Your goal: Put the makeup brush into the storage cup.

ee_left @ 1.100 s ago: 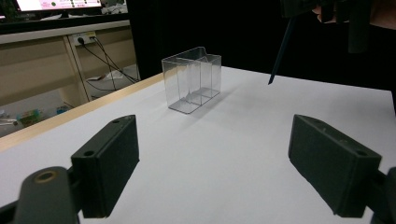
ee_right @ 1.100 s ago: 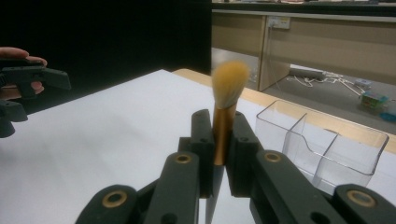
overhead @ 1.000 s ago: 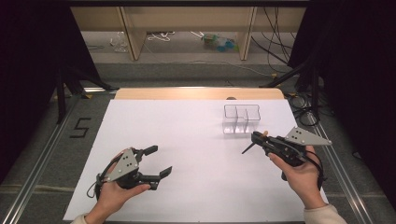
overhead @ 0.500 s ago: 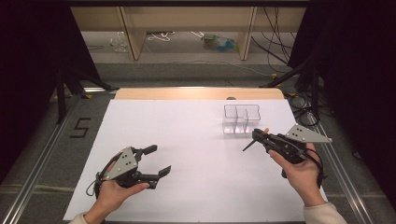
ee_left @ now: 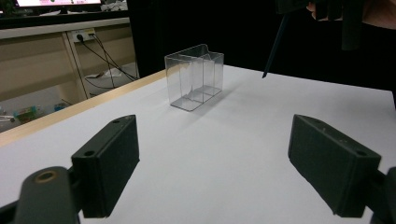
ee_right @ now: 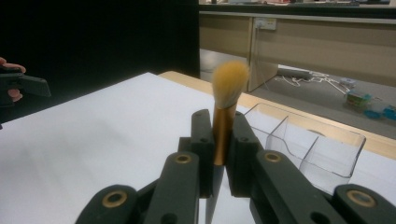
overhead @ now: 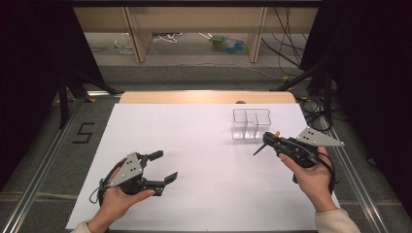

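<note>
My right gripper (overhead: 270, 140) is shut on a makeup brush (overhead: 259, 148) with a gold ferrule, tan bristles and a dark handle. In the right gripper view the brush (ee_right: 228, 91) stands upright between the jaws of the gripper (ee_right: 219, 136). The handle slants down toward the white sheet, just in front of a clear acrylic organizer (overhead: 251, 111) with several compartments. That organizer (ee_left: 194, 77) sits ahead of my left gripper (ee_left: 215, 163), which is open and holds nothing. In the high view the left gripper (overhead: 166, 166) hovers at the sheet's near left.
A white sheet (overhead: 194, 141) covers the table, with a wooden edge (overhead: 204, 97) at the far side. Beyond it are shelf legs and cables on the floor (overhead: 194, 48). Dark curtains stand on both sides. A metal rail (overhead: 43, 160) runs along the left.
The right gripper with the brush has drifted slightly up and toward the organizer. The left gripper has hardly moved and stays open.
</note>
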Demonstrator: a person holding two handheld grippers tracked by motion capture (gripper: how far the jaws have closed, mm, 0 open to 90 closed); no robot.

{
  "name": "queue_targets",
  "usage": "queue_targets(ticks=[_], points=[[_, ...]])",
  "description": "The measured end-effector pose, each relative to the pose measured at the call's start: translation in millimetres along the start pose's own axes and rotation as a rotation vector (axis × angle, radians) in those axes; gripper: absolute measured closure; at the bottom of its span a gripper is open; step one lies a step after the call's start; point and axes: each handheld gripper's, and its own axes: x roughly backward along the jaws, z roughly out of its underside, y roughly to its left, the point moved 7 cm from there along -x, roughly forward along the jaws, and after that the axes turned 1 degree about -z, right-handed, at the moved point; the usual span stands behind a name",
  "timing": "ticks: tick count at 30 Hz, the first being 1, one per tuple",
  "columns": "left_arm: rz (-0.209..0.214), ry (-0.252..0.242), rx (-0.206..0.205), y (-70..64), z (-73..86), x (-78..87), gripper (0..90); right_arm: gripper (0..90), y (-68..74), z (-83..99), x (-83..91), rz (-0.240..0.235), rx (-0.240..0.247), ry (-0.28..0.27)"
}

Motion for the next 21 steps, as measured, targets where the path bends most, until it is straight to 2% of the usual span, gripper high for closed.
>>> queue_targets(ticks=[4,6,7,8,11,12,14,17,18,19,20,21], points=[[-0.001,0.001,-0.001,0.2,0.0,0.1,16.4,84.0,-2.0,-0.9,-1.2,0.014,0.004,-0.001],[0.001,0.000,-0.001,0.1,0.1,0.1,16.4,84.0,-4.5,-2.3,-2.9,0.019,0.026,-0.014],[0.001,0.000,0.000,0.1,0.1,0.0,16.4,84.0,-3.7,-2.0,-3.7,0.011,0.015,-0.012],[0.001,0.000,0.000,0.1,0.2,0.1,16.4,84.0,-3.9,-0.7,-2.8,0.014,0.006,0.019],[0.002,0.001,-0.001,0.2,0.4,-0.2,16.4,84.0,-5.4,-2.5,-4.8,0.016,0.007,0.019],[0.002,0.001,-0.002,0.2,0.4,-0.2,16.4,84.0,-7.8,-4.7,-6.5,0.028,0.028,0.005],[0.001,0.001,-0.002,0.2,0.5,-0.2,16.4,84.0,-6.6,-5.1,-7.7,0.022,0.010,0.015],[0.000,0.002,-0.003,0.0,0.5,-0.1,16.4,84.0,-8.7,-7.3,-10.5,0.028,0.028,0.006],[0.000,0.002,-0.004,0.0,0.5,-0.1,16.4,84.0,-7.9,-7.0,-10.9,0.024,0.016,0.015],[0.000,0.002,-0.003,-0.1,0.5,-0.1,16.4,84.0,-10.1,-8.3,-11.9,0.035,0.038,0.000],[0.000,0.002,-0.003,-0.2,0.5,-0.1,16.4,84.0,-10.3,-8.4,-12.5,0.036,0.036,0.003],[-0.001,0.002,-0.003,-0.2,0.5,-0.1,16.4,84.0,-8.8,-8.0,-13.1,0.030,0.013,0.003]])
